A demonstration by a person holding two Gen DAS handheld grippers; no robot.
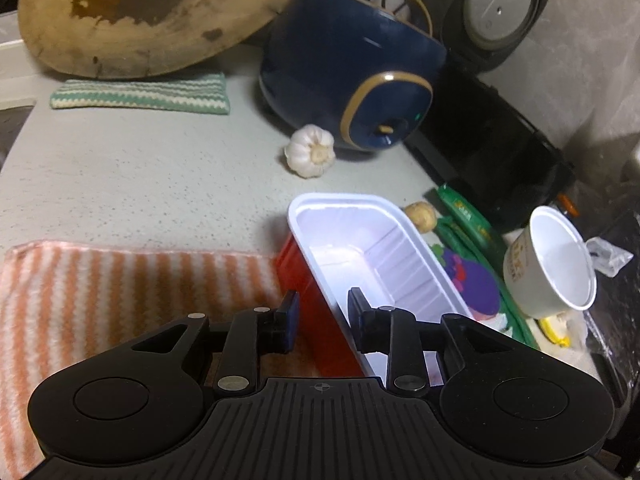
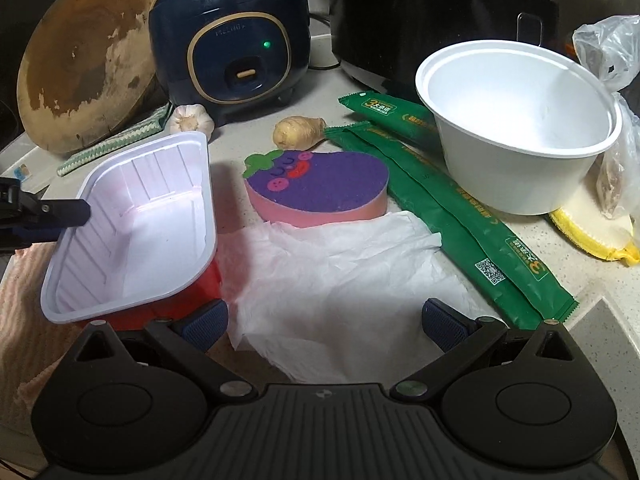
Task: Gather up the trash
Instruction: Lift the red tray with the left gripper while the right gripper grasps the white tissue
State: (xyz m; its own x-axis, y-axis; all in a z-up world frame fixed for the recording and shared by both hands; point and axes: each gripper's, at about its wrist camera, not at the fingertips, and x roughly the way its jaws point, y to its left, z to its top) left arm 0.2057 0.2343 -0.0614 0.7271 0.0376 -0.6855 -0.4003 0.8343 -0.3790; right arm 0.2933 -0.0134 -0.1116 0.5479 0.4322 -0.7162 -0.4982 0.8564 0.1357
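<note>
Tray grab looks sketchy

Left tool point(image 1: 323, 312) straddles the tray point(image 1: 372, 248) wall, half open, not pinching; it could slip. Right tool point(image 2: 324, 322) gapes empty over the tissue point(image 2: 340, 276).

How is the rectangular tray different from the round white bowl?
The tray is rectangular with ribbed walls, while the bowl is round and smooth inside. The tray is red outside and white inside; the bowl shows white both inside and out in the right view. The tray is tipped up on one side, with the left tongs astride its rim; nothing grips the bowl. Both are empty.
</note>
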